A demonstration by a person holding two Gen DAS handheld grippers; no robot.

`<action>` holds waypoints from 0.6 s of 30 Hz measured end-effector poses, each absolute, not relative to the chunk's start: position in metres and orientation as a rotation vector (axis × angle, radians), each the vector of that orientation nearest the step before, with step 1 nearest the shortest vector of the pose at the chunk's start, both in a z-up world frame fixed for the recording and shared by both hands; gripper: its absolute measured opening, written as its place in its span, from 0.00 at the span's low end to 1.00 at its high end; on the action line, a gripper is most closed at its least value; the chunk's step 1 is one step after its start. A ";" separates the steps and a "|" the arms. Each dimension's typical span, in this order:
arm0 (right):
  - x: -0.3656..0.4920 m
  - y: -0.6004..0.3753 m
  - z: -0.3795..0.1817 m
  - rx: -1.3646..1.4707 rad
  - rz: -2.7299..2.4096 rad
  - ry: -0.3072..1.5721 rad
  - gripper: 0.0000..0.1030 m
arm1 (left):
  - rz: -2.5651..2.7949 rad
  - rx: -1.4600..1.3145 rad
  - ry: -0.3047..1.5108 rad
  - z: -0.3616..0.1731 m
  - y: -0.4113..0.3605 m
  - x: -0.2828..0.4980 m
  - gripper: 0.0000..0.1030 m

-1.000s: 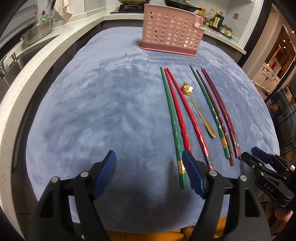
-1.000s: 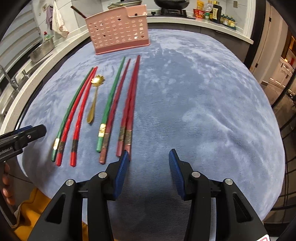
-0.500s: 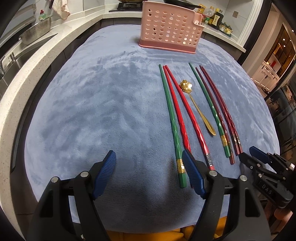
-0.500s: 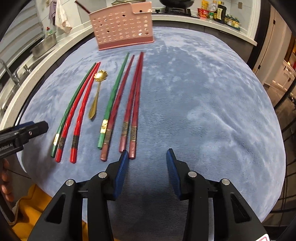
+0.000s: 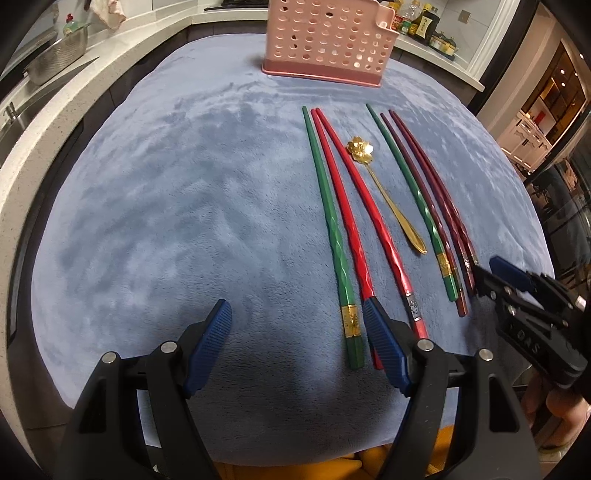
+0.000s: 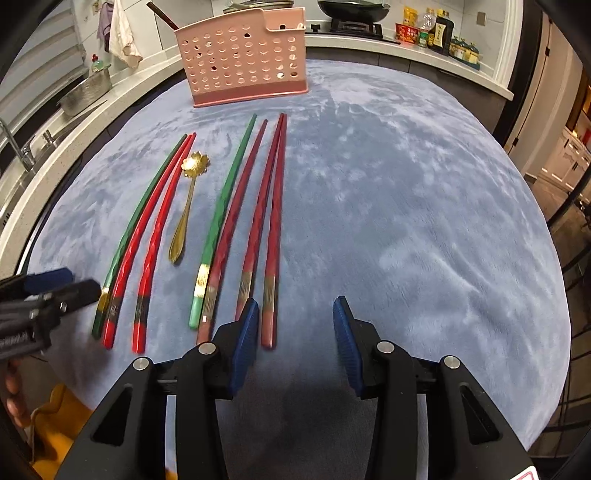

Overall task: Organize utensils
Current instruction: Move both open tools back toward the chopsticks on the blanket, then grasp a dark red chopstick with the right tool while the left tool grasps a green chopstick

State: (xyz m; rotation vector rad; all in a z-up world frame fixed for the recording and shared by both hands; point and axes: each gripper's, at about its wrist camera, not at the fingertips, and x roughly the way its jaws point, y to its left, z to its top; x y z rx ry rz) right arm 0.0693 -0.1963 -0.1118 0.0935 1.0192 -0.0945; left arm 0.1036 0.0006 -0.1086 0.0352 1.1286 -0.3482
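Your left gripper (image 5: 297, 332) hangs low over the near edge of the blue fleece cloth (image 5: 184, 206), jaws spread wide with nothing between them; its right pad (image 5: 384, 347) overlaps the butt of a bright red chopstick (image 5: 345, 221), though contact cannot be judged from this angle. Your right gripper (image 6: 291, 339) is likewise spread and empty, its left pad (image 6: 243, 339) just beside the butt of the rightmost dark red chopstick (image 6: 275, 229). The utensils lie in a row on the cloth, tips toward the pink perforated holder (image 6: 243, 59) standing upright at the far edge. From the left: a green chopstick (image 5: 328, 229), two bright red ones fanning apart toward you, a gold flower-bowled spoon (image 5: 384, 192) lying between the two groups, then a second green chopstick (image 6: 221, 214) and three dark red ones close together. A dark stick-like handle (image 6: 160, 16) pokes up behind the holder; whether it sits inside, you cannot tell. On the counter to the left sits a steel colander (image 5: 55, 59); bottles (image 6: 436, 33) line the back right.
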 end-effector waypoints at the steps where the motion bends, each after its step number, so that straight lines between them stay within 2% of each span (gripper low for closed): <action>1: 0.071 -0.197 -0.112 0.095 -0.095 1.015 0.37 | -0.347 0.041 1.130 -0.109 0.000 0.104 0.68; 3: 0.076 -0.199 -0.113 0.100 -0.095 1.011 0.30 | -0.342 0.045 1.135 -0.112 -0.001 0.104 0.68; 9: 0.076 -0.204 -0.112 0.119 -0.098 1.007 0.19 | -0.338 0.038 1.138 -0.114 0.001 0.105 0.65; 18: 0.076 -0.208 -0.113 0.145 -0.098 1.005 0.16 | -0.333 0.110 1.126 -0.118 -0.010 0.103 0.63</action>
